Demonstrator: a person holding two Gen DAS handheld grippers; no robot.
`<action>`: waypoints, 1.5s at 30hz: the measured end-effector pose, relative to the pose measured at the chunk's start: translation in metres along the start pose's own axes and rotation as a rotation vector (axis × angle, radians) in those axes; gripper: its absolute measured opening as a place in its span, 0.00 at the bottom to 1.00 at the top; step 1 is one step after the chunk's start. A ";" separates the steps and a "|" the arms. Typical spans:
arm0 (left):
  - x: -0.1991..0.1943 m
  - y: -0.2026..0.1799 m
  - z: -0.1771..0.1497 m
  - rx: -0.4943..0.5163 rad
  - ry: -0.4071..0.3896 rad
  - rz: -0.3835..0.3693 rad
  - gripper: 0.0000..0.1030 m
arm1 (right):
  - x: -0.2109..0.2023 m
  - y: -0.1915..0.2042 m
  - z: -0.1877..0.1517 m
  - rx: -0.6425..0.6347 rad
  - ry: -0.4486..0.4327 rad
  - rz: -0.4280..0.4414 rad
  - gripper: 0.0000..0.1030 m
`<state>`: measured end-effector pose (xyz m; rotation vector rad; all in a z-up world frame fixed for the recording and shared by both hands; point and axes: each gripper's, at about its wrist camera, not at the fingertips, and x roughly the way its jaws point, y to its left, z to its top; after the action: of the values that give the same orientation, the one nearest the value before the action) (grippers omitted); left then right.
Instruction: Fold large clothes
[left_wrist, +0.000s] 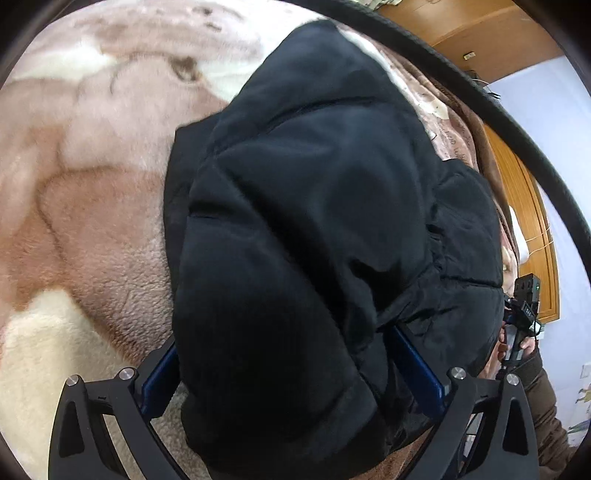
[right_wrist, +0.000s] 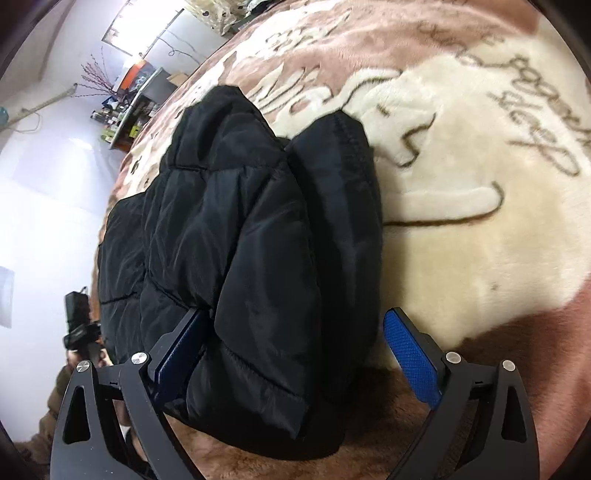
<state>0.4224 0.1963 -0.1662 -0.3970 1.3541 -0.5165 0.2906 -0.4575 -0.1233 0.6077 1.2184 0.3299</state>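
1. One black puffer jacket (left_wrist: 314, 221), bundled on one pink-and-cream blanket (left_wrist: 92, 221), filling frame centre in both wrist views.
2. Left gripper (left_wrist: 288, 362): jaws wide, jacket hem between the pads at 6 o'clock; can't tell if they touch it.
3. Right gripper (right_wrist: 295, 332): jaws wide; 3 o'clock pad (right_wrist: 410, 354) clear of fabric, 9 o'clock pad against the jacket.

Plush blanket (right_wrist: 461, 229), pink, brown, cream, brown script lettering. Wooden wardrobe (left_wrist: 476, 37) at lilac wall (left_wrist: 535, 122). Cluttered shelf (right_wrist: 129, 110), dried branches (right_wrist: 96, 75), bright window (right_wrist: 147, 27) beyond.
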 end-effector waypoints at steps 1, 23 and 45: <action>0.004 0.000 0.000 0.005 0.011 0.005 1.00 | 0.005 0.001 0.000 -0.008 0.009 0.016 0.93; 0.043 -0.048 -0.006 0.005 0.018 0.156 1.00 | 0.039 0.023 0.003 -0.112 0.048 -0.013 0.74; 0.051 -0.130 -0.029 0.033 -0.044 0.269 0.81 | 0.047 0.099 -0.027 -0.306 -0.108 -0.323 0.53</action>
<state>0.3852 0.0612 -0.1417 -0.1928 1.3302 -0.3048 0.2883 -0.3455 -0.1065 0.1579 1.1133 0.2022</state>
